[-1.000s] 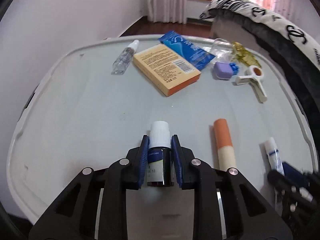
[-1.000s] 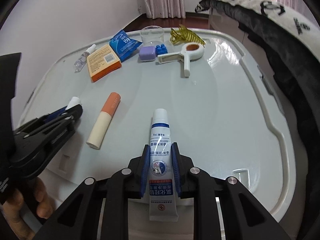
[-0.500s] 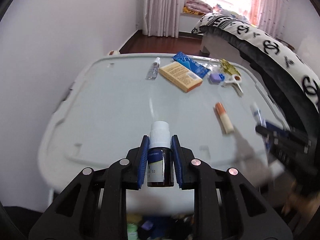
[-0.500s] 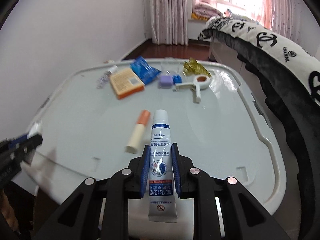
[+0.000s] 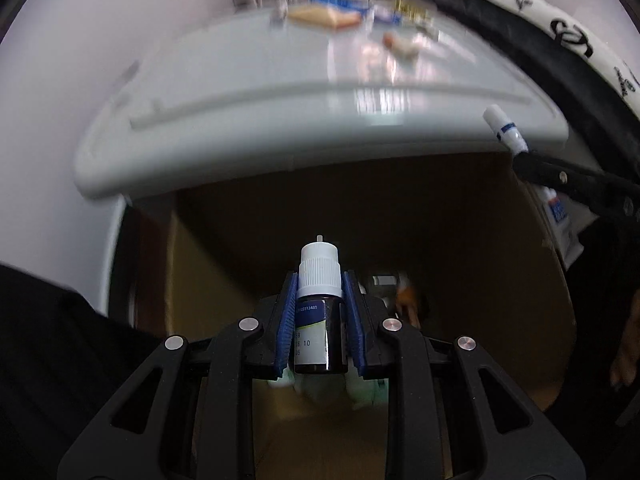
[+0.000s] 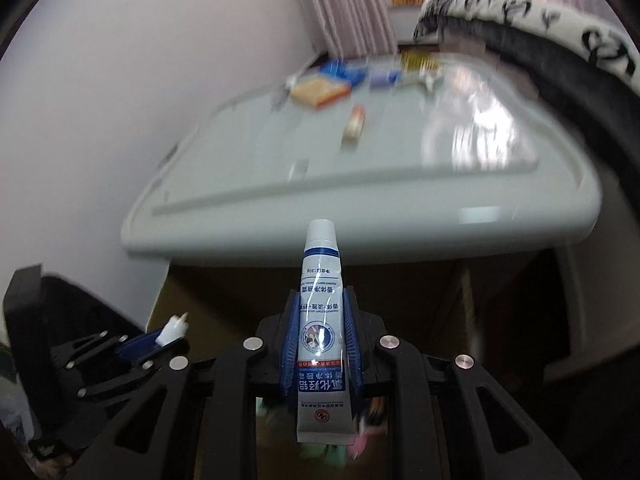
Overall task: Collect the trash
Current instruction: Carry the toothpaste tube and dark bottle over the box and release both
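Looking from both wrist views, we see the white counter (image 5: 248,120) above and ahead of us, blurred, with a bed (image 6: 560,28) in a black and white cover along its right side. Under the near edge of the counter stands an open cardboard box (image 5: 208,276), brown and dark inside, with some pale and coloured things at its bottom that we cannot identify. On the far part of the counter lie an orange box (image 6: 318,90), a blue packet (image 6: 342,70) behind it and an orange and cream tube (image 6: 354,122) nearer to us.

Our left tongs (image 5: 318,322) pinch a small dark bottle (image 5: 318,344) with a white cap between the blue pads, and it hangs over the open box. Our right tongs (image 6: 320,344) pinch a white ointment tube (image 6: 320,320) with blue print, cap pointing forward, also low in front of the counter edge, over the box.
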A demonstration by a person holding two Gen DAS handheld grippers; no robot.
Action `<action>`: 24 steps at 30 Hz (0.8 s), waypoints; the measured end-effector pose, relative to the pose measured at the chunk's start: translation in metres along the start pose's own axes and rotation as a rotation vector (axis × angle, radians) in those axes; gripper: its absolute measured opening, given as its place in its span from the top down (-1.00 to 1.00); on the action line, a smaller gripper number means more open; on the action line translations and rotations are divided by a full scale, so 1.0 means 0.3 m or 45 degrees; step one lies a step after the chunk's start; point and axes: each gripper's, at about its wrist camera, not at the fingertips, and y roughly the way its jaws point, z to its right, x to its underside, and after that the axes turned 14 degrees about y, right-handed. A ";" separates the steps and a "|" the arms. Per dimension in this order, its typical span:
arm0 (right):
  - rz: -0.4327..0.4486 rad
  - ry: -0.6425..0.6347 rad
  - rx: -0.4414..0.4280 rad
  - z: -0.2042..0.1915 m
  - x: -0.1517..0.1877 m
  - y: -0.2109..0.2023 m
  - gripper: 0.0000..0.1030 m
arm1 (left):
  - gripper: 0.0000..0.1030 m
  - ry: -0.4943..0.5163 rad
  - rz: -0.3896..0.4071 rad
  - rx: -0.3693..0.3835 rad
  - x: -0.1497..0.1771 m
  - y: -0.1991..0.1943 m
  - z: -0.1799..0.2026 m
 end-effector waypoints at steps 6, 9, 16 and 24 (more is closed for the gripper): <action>-0.080 -0.054 0.036 -0.030 0.053 0.055 0.59 | 0.55 -0.064 -0.058 0.048 0.012 0.033 -0.039; -0.100 -0.052 0.054 -0.027 0.063 0.070 0.58 | 0.54 -0.054 -0.066 0.055 0.008 0.036 -0.039; -0.027 -0.045 0.047 -0.032 0.012 0.032 -0.19 | -0.79 -0.024 -0.038 -0.039 0.004 0.006 -0.031; 0.042 -0.064 0.107 -0.065 -0.421 0.183 -0.19 | -0.79 -0.008 -0.027 -0.011 0.001 0.014 -0.033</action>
